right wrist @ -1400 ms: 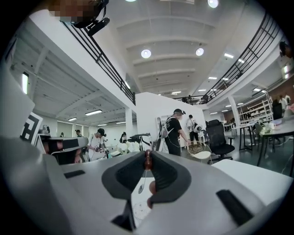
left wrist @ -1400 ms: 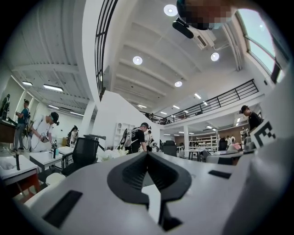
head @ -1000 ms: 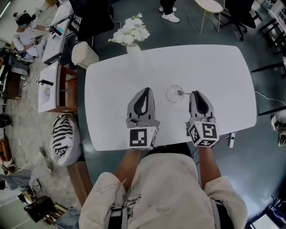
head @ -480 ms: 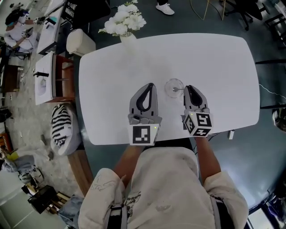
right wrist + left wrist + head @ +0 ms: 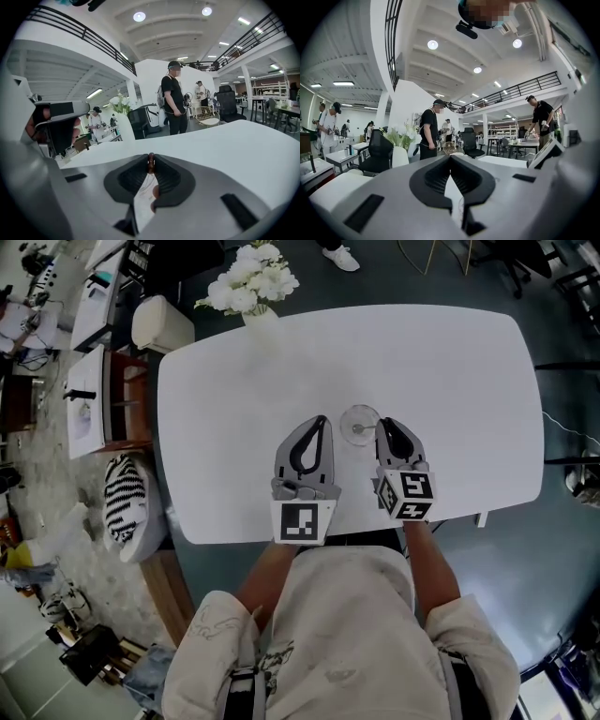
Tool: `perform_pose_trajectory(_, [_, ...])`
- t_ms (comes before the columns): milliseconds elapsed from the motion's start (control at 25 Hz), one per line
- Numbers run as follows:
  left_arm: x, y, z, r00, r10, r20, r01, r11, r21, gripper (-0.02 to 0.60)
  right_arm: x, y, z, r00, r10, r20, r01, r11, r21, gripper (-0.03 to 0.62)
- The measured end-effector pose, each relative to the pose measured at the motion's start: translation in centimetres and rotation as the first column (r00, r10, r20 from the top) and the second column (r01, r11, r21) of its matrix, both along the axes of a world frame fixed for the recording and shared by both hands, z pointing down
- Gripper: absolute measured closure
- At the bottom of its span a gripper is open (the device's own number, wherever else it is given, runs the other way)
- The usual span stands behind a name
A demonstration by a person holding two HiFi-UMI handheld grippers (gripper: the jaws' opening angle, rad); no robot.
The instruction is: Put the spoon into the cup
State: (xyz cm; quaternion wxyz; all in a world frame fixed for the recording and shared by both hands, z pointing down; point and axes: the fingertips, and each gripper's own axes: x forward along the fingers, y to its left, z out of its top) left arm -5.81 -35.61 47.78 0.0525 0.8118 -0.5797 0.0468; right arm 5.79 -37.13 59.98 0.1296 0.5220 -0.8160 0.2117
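A clear glass cup (image 5: pixel 357 422) stands on the white table (image 5: pixel 450 381), between the tips of my two grippers. My right gripper (image 5: pixel 383 424) is just right of the cup, shut on the thin spoon (image 5: pixel 369 431), which reaches toward the cup's rim. In the right gripper view the spoon's brown end (image 5: pixel 150 161) is pinched at the tips of the right gripper (image 5: pixel 150 165). My left gripper (image 5: pixel 322 420) sits just left of the cup, shut with nothing in it. In the left gripper view its jaws meet at the left gripper's tip (image 5: pixel 449 157).
A vase of white flowers (image 5: pixel 248 287) stands at the table's far left edge. A pale chair (image 5: pixel 161 324) and a striped stool (image 5: pixel 127 507) are left of the table. A person in black (image 5: pixel 176 101) stands beyond the table's far side.
Both grippers have come down toward the table. The right gripper with the spoon has closed in on the cup from the right.
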Motion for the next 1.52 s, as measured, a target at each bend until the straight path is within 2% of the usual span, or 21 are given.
perform_pose_trajectory(520, [0.4, 0.0, 0.8, 1.000, 0.016, -0.013, -0.017, 1.000, -0.017, 0.577, 0.0, 0.3, 2.4, 1.000, 0.000, -0.020, -0.001, 0.998, -0.066, 0.552])
perform_pose_trajectory(720, [0.3, 0.1, 1.0, 1.000, 0.012, -0.022, -0.013, 1.000, -0.026, 0.578, -0.3, 0.6, 2.9, 1.000, -0.007, 0.011, 0.008, 0.996, -0.088, 0.487])
perform_pose_trajectory(920, [0.4, 0.7, 0.9, 1.000, 0.021, -0.015, -0.021, 1.000, -0.022, 0.577, 0.0, 1.0, 2.9, 1.000, -0.007, 0.017, 0.009, 0.996, -0.092, 0.449])
perform_pose_trajectory(1520, [-0.2, 3.2, -1.3, 0.999, 0.039, -0.009, -0.039, 0.998, 0.039, 0.577, 1.2, 2.3, -0.3, 0.998, 0.054, 0.018, -0.054, 0.998, -0.016, 0.430])
